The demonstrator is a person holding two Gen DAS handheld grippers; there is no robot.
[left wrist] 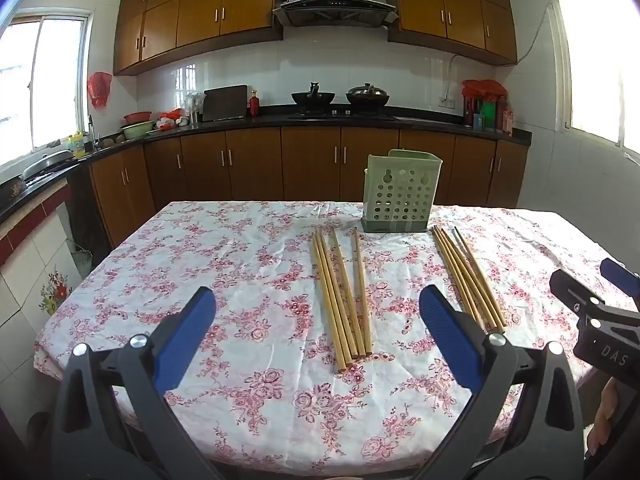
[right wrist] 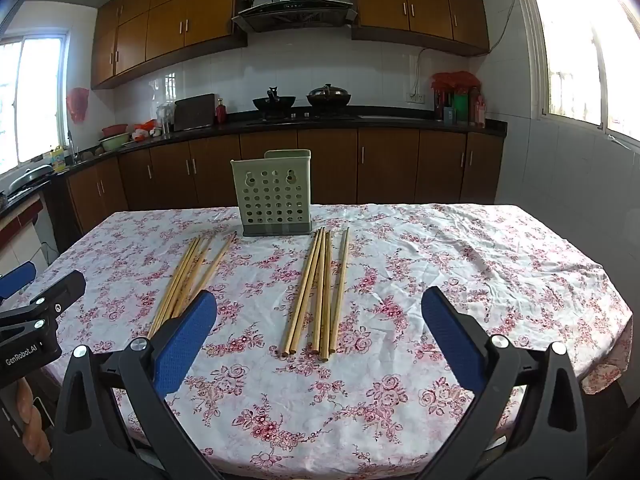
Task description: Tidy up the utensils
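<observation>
The left tool (left wrist: pixel 316 316) is held above the near edge of the counter (left wrist: pixel 224 264), its jaws spread wide with nothing gripped; the right tool (right wrist: pixel 320 316) is held alike, jaws wide apart and empty. Between the left tool's blue fingers (left wrist: pixel 186 332) a left bundle of chopsticks (left wrist: pixel 344 296) is seen lying on the floral cloth; a right bundle of chopsticks (right wrist: pixel 320 292) is laid beside it, apart. A green perforated holder (right wrist: pixel 274 194) is stood upright at the far edge, behind both bundles
</observation>
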